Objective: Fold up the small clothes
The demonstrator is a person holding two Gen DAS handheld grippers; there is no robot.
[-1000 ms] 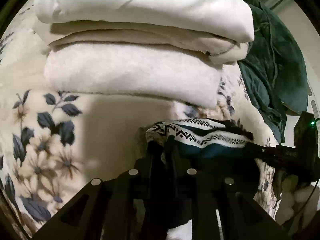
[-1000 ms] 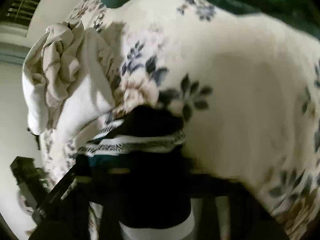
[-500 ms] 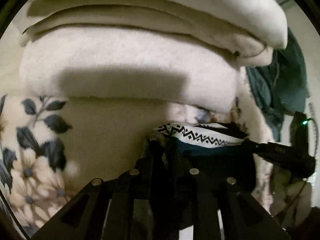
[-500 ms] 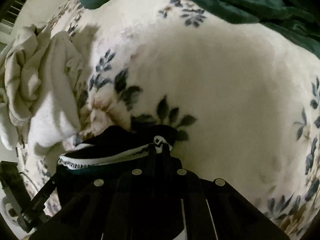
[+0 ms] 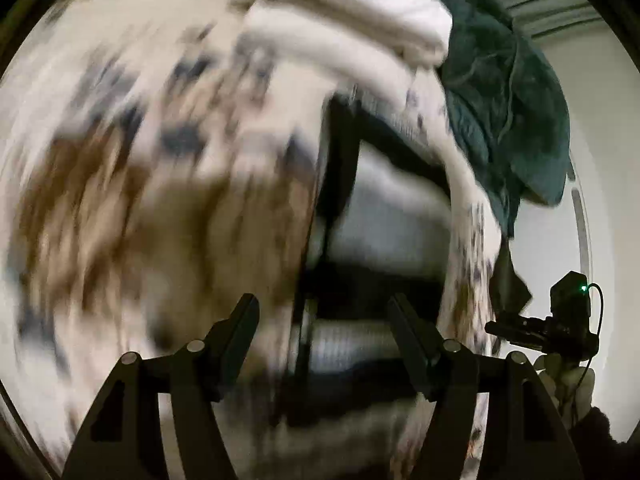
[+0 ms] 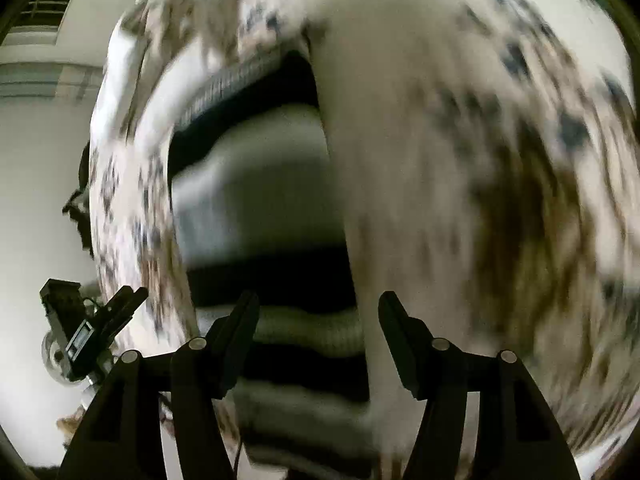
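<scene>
A small dark garment with grey and white bands [image 5: 384, 240] lies flat on the floral blanket [image 5: 140, 160], blurred by motion. It also shows in the right wrist view [image 6: 264, 208]. My left gripper [image 5: 322, 316] is open and empty, just above the garment's near part. My right gripper [image 6: 318, 312] is open and empty over the same garment's near edge. The right gripper also shows at the far right of the left wrist view [image 5: 536, 328], and the left gripper at the far left of the right wrist view [image 6: 116, 308].
A stack of folded white cloths [image 5: 360, 28] lies at the back of the bed. A dark green garment [image 5: 512, 120] hangs over the bed's right edge. A pale wall [image 6: 36, 160] lies beyond the blanket's left edge.
Both grippers have opened and let go of the dark patterned garment. It now lies spread on the blanket. Both cameras have pulled back and swung fast, blurring the views.
</scene>
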